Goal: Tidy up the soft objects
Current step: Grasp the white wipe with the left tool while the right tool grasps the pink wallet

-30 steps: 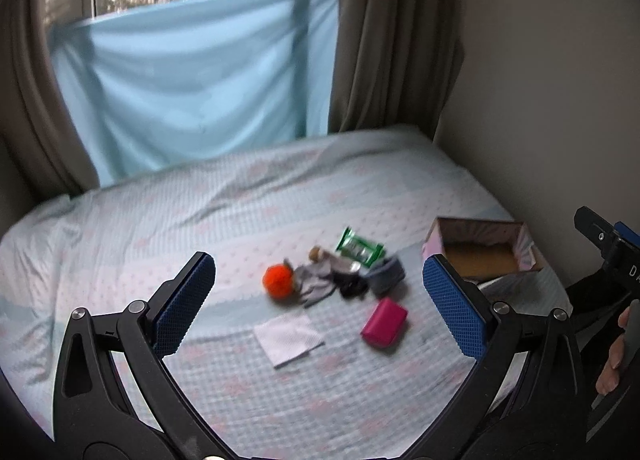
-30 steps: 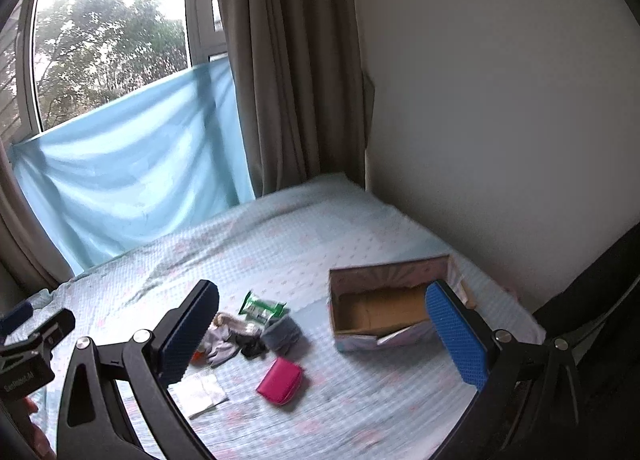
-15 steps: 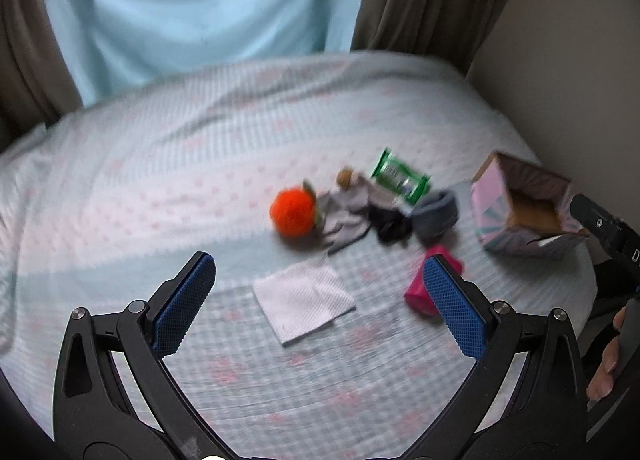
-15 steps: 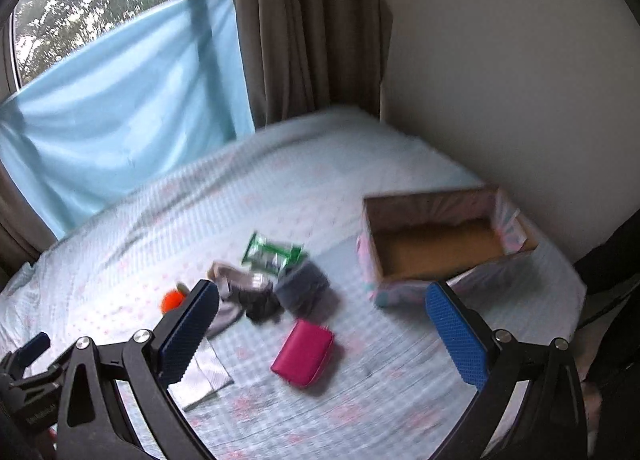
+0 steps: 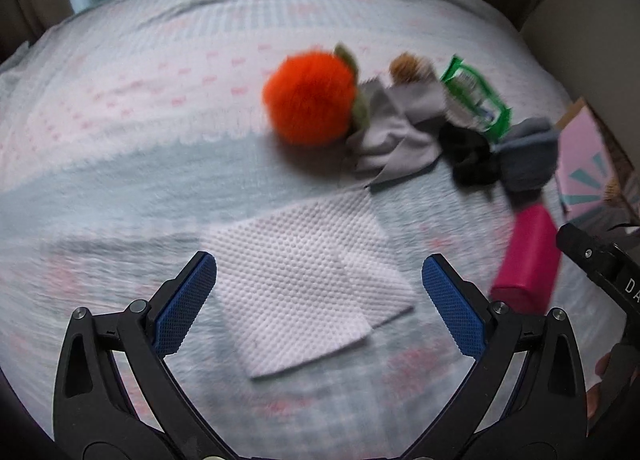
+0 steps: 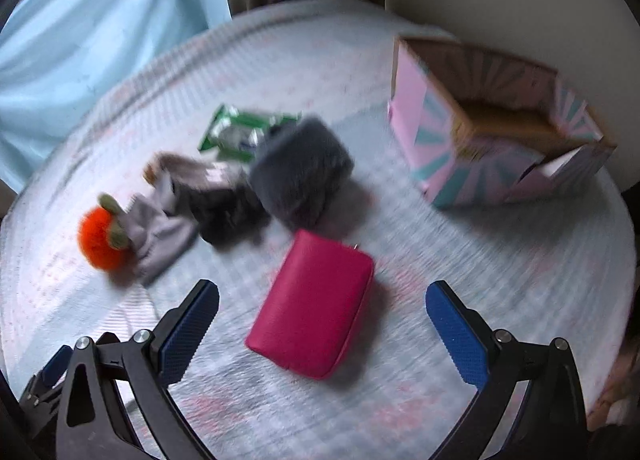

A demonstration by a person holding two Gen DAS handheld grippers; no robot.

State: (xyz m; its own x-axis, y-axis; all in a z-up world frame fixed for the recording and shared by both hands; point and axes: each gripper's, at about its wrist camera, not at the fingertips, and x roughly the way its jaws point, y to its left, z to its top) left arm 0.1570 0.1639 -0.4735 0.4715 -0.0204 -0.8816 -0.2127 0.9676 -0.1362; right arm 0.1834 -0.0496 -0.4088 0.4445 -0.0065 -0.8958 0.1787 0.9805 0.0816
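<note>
A folded white tissue (image 5: 304,284) lies on the bed sheet, and my left gripper (image 5: 318,302) hovers open just above it, one finger on each side. Beyond it sit an orange plush fruit (image 5: 310,97), a grey cloth (image 5: 394,135), a black cloth (image 5: 472,155) and a dark grey roll (image 5: 528,153). My right gripper (image 6: 322,326) is open over a pink zip pouch (image 6: 314,302). In the right wrist view the dark grey roll (image 6: 302,175), the orange plush (image 6: 98,238) and a green wipes pack (image 6: 236,133) lie behind the pouch.
An open pink-and-teal cardboard box (image 6: 496,131) stands on the bed at the right, near the wall. Curtains and a light blue cloth hang behind the bed. The pink pouch (image 5: 526,260) and the green pack (image 5: 476,97) also show in the left wrist view.
Both grippers have dropped toward the bed and moved in close: the left over the white tissue, the right over the pink pouch. Both stay open and the objects have not moved.
</note>
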